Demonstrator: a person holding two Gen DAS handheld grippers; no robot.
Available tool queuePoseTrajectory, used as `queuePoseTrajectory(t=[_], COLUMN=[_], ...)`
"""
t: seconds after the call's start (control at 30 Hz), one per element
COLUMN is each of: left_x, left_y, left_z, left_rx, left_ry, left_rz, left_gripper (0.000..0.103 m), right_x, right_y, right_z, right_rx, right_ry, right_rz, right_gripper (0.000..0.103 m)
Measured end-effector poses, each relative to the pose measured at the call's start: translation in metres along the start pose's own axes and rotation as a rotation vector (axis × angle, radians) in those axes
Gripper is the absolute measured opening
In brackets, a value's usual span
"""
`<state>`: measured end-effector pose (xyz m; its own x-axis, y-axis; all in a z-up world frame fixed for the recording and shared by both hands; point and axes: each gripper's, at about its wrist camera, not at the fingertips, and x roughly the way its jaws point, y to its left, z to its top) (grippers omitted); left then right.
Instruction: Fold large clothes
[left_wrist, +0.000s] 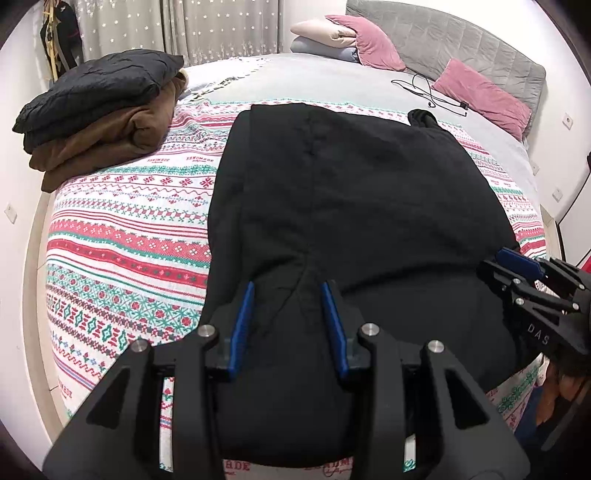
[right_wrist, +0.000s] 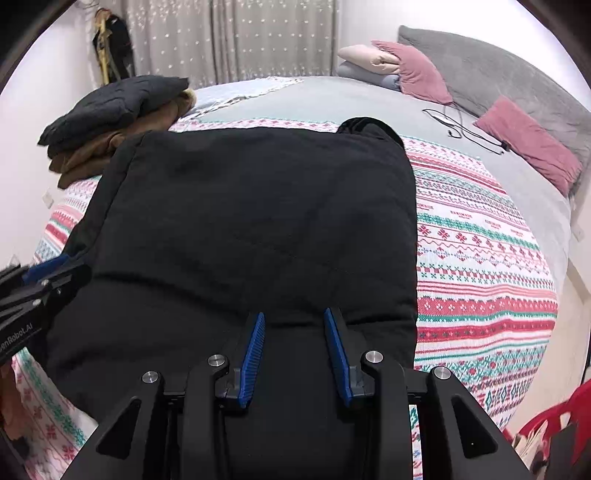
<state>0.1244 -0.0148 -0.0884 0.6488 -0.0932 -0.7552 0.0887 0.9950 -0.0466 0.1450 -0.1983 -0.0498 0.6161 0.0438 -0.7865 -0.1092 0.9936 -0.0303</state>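
Blue-padded fingers (left_wrist: 243, 325) of the left gripper (left_wrist: 286, 291) stand spread apart just above the near hem of a large black garment (left_wrist: 351, 192), holding nothing; a small pinched ridge of cloth rises between them, which suggests they are lined up to take that edge. From the left wrist view, the garment lies lengthwise down the middle of the bed, on a patterned blanket (left_wrist: 129, 229) of red, green and white bands, already narrowed into a long panel with one dark cuff or sleeve end poking out at its far right corner. At the right edge the right gripper (left_wrist: 517, 266) hovers over the garment's near right side. A folded stack, a black quilted piece (left_wrist: 99, 92) on a brown one (left_wrist: 107, 144), sits on the bed's far left corner, apparently finished work set clear of the folding area. Pink pillows (left_wrist: 484, 96) and a black cable (left_wrist: 432, 92) lie by the grey headboard.

Seen from the right wrist, the right gripper's fingers (right_wrist: 253, 354) are likewise parted and empty, poised over the garment's near edge, with the left gripper (right_wrist: 44, 280) at the garment's left border. Both tools sit at the same hem, likely so the panel can be lifted evenly and folded towards the far end. A red chair (right_wrist: 554, 417) shows at lower right.
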Motion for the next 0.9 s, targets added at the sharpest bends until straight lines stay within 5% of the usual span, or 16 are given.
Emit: queuePoseTrajectory(t=[0.27, 0.43, 0.57, 0.63, 0.77, 0.9], left_x=[0.000, -0.003, -0.010, -0.016, -0.039, -0.064], left_y=[-0.011, -0.006, -0.007, -0.006, -0.007, -0.012], left_z=[0.003, 0.002, 0.002, 0.001, 0.000, -0.008], left_rx=[0.014, 0.001, 0.009, 0.001, -0.022, -0.018], left_ry=[0.009, -0.010, -0.030, -0.039, -0.056, -0.082], left_rz=[0.073, 0.046, 0.048, 0.043, 0.045, 0.071], left_gripper=[0.041, 0.041, 0.044, 0.046, 0.053, 0.071], right_x=[-0.001, -0.002, -0.016, -0.027, -0.055, -0.073], right_y=[0.002, 0.008, -0.002, -0.002, 0.001, 0.007], right_z=[-0.003, -0.005, -0.005, -0.005, -0.019, -0.034], right_rx=[0.053, 0.038, 0.102, 0.107, 0.119, 0.126], right_ry=[-0.020, -0.040, -0.074, -0.079, -0.127, -0.137], right_rz=[-0.039, -0.079, -0.031, -0.021, -0.007, 0.024], right_gripper=[0.034, 0.034, 0.036, 0.040, 0.073, 0.074])
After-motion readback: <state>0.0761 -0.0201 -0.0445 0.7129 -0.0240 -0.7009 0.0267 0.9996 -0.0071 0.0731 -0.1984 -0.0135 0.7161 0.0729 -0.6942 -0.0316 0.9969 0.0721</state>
